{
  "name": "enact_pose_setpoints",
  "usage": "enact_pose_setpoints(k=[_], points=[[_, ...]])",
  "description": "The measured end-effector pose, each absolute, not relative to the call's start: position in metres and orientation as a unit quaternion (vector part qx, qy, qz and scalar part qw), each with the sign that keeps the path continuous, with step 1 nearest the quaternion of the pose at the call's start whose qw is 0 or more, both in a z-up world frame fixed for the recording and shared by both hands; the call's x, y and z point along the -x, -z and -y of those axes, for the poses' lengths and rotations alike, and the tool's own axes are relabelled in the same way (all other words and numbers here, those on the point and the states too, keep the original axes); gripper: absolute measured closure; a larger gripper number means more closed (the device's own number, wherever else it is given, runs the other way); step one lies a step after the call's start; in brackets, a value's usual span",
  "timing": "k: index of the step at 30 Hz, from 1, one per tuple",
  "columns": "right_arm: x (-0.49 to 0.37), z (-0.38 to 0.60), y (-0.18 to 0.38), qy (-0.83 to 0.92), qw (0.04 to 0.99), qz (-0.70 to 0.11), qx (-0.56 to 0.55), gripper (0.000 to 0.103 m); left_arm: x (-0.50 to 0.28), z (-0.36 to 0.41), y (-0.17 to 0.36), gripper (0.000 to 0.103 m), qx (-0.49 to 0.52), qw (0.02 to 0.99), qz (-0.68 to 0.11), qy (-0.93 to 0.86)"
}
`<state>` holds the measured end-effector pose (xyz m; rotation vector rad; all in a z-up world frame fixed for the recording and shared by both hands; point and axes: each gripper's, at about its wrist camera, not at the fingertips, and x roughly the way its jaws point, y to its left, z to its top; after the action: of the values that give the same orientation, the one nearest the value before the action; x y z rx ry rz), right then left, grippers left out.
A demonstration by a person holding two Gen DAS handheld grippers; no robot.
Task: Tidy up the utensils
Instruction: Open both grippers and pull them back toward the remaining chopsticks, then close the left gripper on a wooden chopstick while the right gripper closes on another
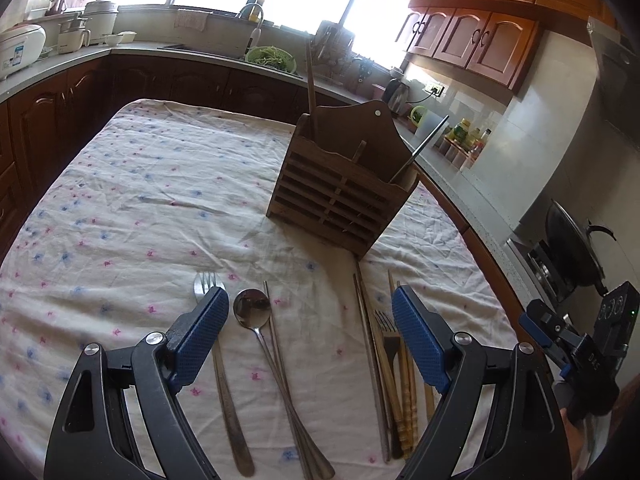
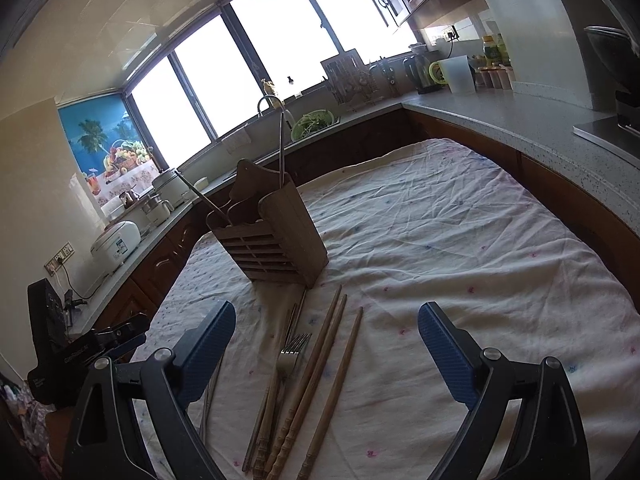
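Observation:
A slatted wooden utensil holder stands on the cloth-covered table and holds a wooden chopstick and a metal chopstick; it also shows in the right wrist view. In front of it lie a fork, a metal spoon with metal chopsticks, and a second fork among wooden chopsticks. My left gripper is open and empty above the spoon. My right gripper is open and empty above the second fork and wooden chopsticks.
The table wears a wrinkled floral cloth. A kitchen counter wraps around behind it with a sink, a green colander, a rice cooker, bottles and a wok on the stove at right.

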<state>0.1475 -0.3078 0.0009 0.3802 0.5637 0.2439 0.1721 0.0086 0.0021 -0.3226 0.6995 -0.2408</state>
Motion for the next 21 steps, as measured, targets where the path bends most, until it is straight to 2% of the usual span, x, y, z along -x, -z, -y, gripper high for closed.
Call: enact_pose_setpoints(k=[3, 4, 8, 9, 12, 21], points=[[-0.151, 0.31, 0.002, -0.115, 0.934, -0.283, -0.186, 0.013, -0.18, 0.003, -0.001, 0.017, 0.15, 0.915, -0.351, 0.132], [-0.153, 0.31, 0.003, -0.114, 0.933, -0.287, -0.187, 0.018, -0.183, 0.007, 0.0, 0.018, 0.146, 0.913, -0.355, 0.137], [-0.165, 0.312, 0.01, -0.109, 0.926, -0.309, -0.189, 0.037, -0.201, 0.026, 0.005, 0.031, 0.13, 0.902, -0.379, 0.159], [-0.169, 0.312, 0.012, -0.108, 0.924, -0.316, -0.188, 0.04, -0.205, 0.031, 0.006, 0.037, 0.125, 0.899, -0.386, 0.164], [-0.179, 0.312, 0.019, -0.108, 0.917, -0.334, -0.188, 0.049, -0.218, 0.046, 0.014, 0.046, 0.111, 0.889, -0.406, 0.178], [-0.213, 0.299, 0.05, -0.11, 0.894, -0.398, -0.172, 0.066, -0.253, 0.076, 0.036, 0.057, 0.085, 0.864, -0.457, 0.195]])
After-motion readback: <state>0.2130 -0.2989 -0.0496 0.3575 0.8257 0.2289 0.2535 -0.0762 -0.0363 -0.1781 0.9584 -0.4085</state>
